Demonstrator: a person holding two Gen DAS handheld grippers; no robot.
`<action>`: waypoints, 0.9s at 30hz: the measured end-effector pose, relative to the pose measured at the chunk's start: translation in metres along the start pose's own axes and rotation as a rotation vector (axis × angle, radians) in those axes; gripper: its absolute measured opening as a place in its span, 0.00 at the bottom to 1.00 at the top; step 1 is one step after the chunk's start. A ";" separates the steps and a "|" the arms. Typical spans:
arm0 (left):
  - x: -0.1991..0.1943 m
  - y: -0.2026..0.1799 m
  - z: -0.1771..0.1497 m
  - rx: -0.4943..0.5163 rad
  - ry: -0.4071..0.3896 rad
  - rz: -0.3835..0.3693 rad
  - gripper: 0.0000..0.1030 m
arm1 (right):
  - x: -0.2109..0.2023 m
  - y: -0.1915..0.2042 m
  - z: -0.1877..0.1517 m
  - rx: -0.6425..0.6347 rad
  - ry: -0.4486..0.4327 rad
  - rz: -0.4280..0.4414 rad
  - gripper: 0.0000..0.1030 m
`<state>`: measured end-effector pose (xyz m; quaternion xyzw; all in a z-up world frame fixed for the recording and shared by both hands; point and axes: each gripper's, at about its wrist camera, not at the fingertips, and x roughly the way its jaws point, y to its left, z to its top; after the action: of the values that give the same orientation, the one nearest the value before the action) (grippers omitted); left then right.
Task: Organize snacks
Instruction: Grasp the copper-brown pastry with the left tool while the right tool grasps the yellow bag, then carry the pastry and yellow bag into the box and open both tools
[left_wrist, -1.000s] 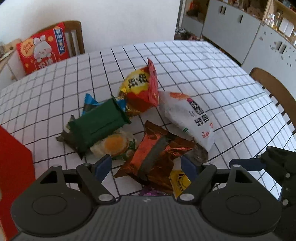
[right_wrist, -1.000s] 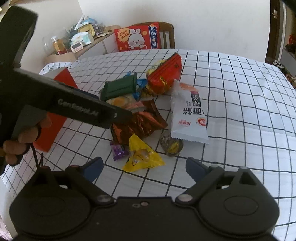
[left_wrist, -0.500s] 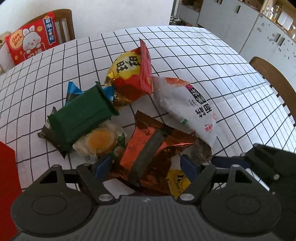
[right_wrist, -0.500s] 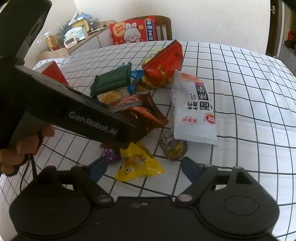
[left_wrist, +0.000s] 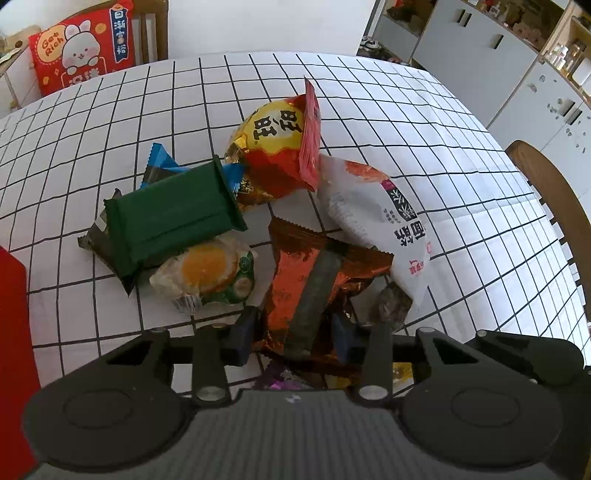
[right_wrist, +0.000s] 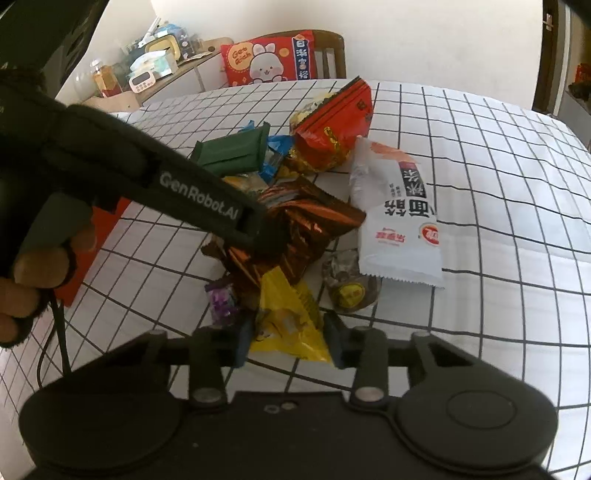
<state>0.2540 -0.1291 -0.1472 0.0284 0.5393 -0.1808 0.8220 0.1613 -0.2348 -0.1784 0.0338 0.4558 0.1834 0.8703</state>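
Observation:
A heap of snacks lies on the checked tablecloth (left_wrist: 424, 122). My left gripper (left_wrist: 293, 334) has closed in on the near end of the orange-brown foil packet (left_wrist: 314, 273), a finger on each side; firm contact is unclear. My right gripper (right_wrist: 288, 338) stands around the yellow triangular packet (right_wrist: 286, 314), fingers close to its sides. The heap also holds a green bar (left_wrist: 173, 218), an egg-yolk pastry (left_wrist: 207, 271), a red and yellow bag (left_wrist: 280, 147), a white packet (left_wrist: 384, 218), a small purple candy (right_wrist: 221, 301) and a round brown sweet (right_wrist: 349, 288).
A red box (left_wrist: 13, 332) stands at the left table edge. A chair with a red rabbit cushion (left_wrist: 79, 48) is at the far side, another chair (left_wrist: 554, 199) to the right. Cabinets (left_wrist: 480, 44) line the back right. A cluttered side table (right_wrist: 155, 70) stands behind.
Both grippers have moved forward and down into the heap and narrowed: the left around the orange-brown foil packet, the right around the yellow packet.

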 end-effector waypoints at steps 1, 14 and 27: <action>-0.001 -0.001 -0.001 0.002 -0.002 0.008 0.37 | -0.001 0.000 -0.001 0.000 0.001 -0.003 0.35; -0.034 -0.001 -0.020 -0.048 -0.025 0.055 0.34 | -0.032 0.012 -0.009 0.004 0.007 0.028 0.33; -0.116 0.009 -0.048 -0.144 -0.137 0.091 0.34 | -0.080 0.034 0.002 -0.025 -0.041 0.064 0.33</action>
<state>0.1744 -0.0781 -0.0648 -0.0186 0.4915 -0.1057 0.8643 0.1114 -0.2306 -0.1072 0.0413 0.4342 0.2160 0.8735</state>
